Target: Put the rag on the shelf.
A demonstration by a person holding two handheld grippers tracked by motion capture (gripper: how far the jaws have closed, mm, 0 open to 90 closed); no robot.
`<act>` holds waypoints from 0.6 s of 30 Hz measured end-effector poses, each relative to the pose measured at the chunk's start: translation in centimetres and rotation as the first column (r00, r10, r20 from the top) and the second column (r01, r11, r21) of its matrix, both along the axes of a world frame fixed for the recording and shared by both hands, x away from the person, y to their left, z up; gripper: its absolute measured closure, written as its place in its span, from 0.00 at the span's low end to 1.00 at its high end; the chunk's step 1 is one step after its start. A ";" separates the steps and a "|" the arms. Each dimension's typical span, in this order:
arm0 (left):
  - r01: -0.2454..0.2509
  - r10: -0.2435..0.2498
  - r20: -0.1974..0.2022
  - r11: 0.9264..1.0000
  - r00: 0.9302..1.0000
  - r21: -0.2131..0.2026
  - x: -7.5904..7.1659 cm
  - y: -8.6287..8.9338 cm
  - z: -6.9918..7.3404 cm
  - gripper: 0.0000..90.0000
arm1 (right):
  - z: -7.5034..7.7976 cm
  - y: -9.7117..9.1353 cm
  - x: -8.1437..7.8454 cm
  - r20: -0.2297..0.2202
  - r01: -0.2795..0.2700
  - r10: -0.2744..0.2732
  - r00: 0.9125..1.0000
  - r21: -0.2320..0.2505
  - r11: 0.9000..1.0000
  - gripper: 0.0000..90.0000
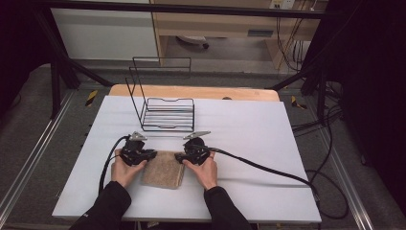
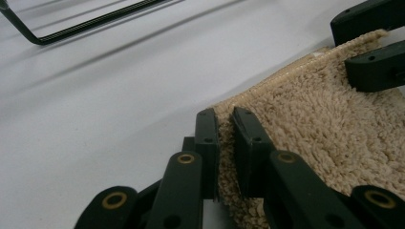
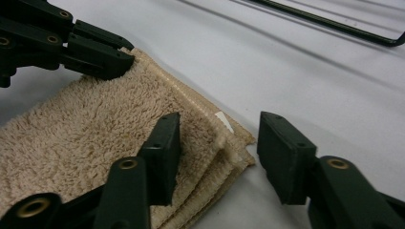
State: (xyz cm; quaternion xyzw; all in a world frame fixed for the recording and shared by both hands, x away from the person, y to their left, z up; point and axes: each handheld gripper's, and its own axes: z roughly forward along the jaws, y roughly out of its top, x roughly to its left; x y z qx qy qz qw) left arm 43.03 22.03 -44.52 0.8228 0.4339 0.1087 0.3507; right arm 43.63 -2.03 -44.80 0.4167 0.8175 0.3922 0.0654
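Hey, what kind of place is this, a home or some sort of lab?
Most likely a lab or test bench: a white table framed by black metal bars, loose cables trailing over a grey floor, and a handheld claw gripping a folded beige towel.

Left gripper (image 2: pixel 224 121) clamped (right gripper (image 3: pixel 217 138) agape)

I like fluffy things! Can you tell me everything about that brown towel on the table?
The towel is beige and fluffy, like looped terry cloth, with a stitched hem and a small white tag at one corner. It is folded into several layers and lies flat on the white table, near the person's side. The left gripper pinches one corner between its fingers. The right gripper straddles the opposite corner, one finger resting on the cloth, the other beside the edge, not yet squeezing.
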 end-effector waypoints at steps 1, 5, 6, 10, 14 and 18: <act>0.000 0.000 0.000 1.000 1.000 0.000 0.0 0.0 0.0 0.89 | 0.0 0.0 0.0 -0.005 -0.004 0.004 1.000 0.001 1.000 0.62; 0.001 -0.001 0.001 1.000 1.000 -0.001 0.0 0.0 0.0 0.89 | -0.1 0.0 0.2 -0.019 -0.011 0.011 1.000 -0.006 1.000 0.65; 0.002 -0.002 0.001 1.000 1.000 -0.002 0.0 0.0 0.0 0.89 | -0.1 0.0 0.2 -0.023 -0.010 0.010 1.000 -0.006 1.000 0.66; 0.003 -0.003 0.000 1.000 1.000 -0.004 0.0 0.1 0.0 0.89 | -0.1 0.0 0.4 -0.045 -0.007 0.007 0.999 0.004 1.000 0.71; 0.005 -0.005 -0.005 1.000 1.000 -0.012 0.1 0.2 -0.1 0.89 | -0.1 0.0 0.4 -0.059 -0.011 0.012 0.998 0.011 1.000 0.78; 0.007 -0.007 -0.008 1.000 1.000 -0.018 0.1 0.2 -0.1 0.89 | -0.2 0.0 0.5 -0.090 -0.017 0.020 0.996 0.033 0.999 0.86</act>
